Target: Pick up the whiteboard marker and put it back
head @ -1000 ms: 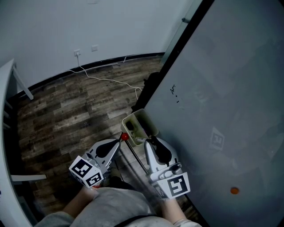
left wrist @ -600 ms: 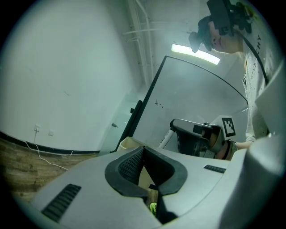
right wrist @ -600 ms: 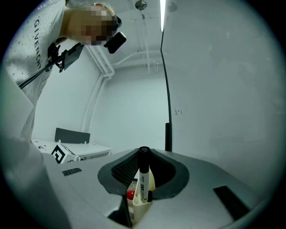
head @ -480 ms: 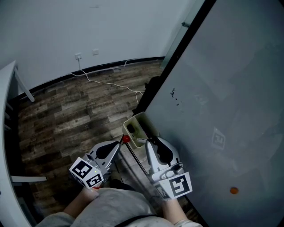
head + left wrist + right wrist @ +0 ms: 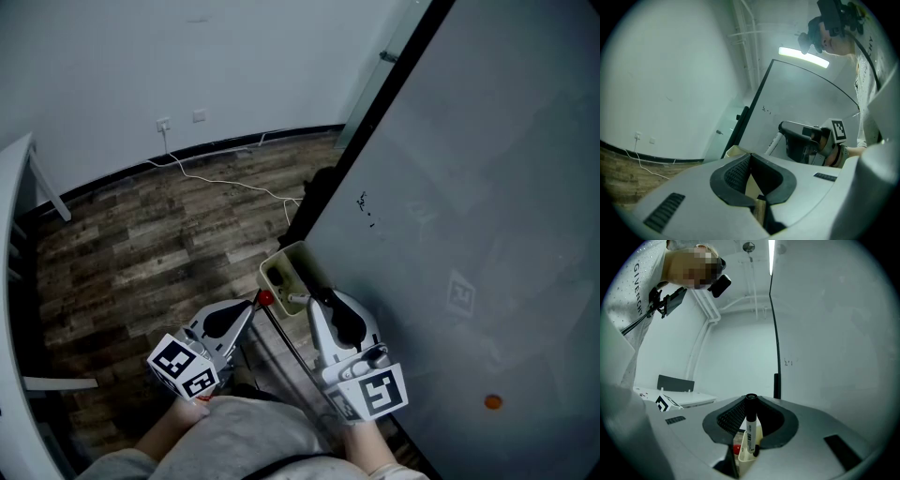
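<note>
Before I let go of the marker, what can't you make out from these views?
Marker, right gripper view: its lower end overlaps the holder; resting inside or hanging above, cannot tell.
Red thing in the holder: mostly covered by marker and gripper; unidentifiable.
Marker, head view: nearly all hidden under the right hand-held gripper.
Marks on the whiteboard: too small to read.

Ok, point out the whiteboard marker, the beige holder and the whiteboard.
whiteboard marker (image 5: 750,432), right gripper view, on its white label.
beige holder (image 5: 300,262), head view, on its inner wall.
whiteboard (image 5: 469,187), head view, on its bare grey surface.
</note>
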